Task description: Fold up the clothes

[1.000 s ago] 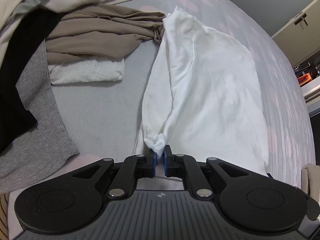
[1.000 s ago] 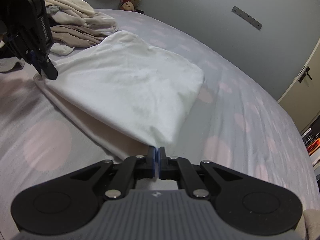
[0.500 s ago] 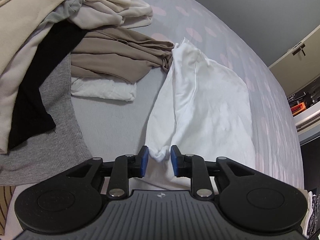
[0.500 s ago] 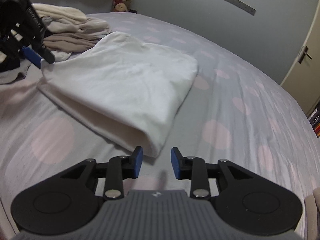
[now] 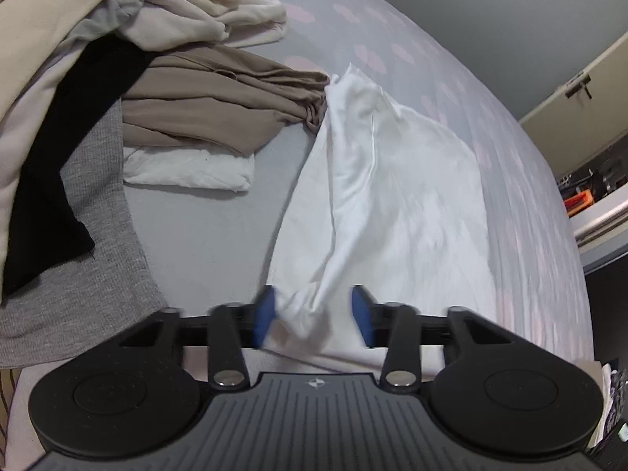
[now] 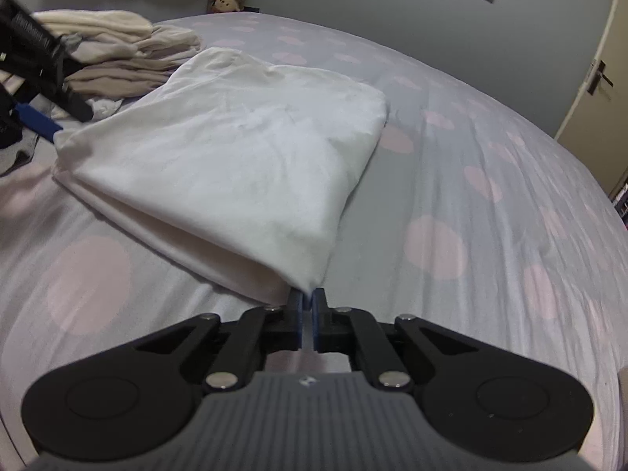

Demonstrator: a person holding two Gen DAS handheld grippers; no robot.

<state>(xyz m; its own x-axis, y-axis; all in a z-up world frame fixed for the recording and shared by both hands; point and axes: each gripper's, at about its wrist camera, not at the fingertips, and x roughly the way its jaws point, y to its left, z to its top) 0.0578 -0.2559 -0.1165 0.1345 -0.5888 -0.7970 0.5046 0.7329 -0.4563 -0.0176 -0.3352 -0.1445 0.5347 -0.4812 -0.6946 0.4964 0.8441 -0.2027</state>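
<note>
The right gripper (image 6: 307, 303) pinches the near corner of the folded white cotton garment (image 6: 235, 149); the left gripper (image 5: 313, 312) is closing, pads apart around another bunched corner; the garment lies on the grey pink-spotted bedsheet (image 6: 490, 180), beside piled clothes (image 5: 117, 39).

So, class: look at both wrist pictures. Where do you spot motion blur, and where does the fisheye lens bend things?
Left wrist view: the blue fingertips are smeared as the left gripper closes around a bunched corner of the white garment; the bed bulges into a dome.
Right wrist view: the right gripper is crisp, shut on the garment's corner; the door leans and the bed's right side streaks.
</note>
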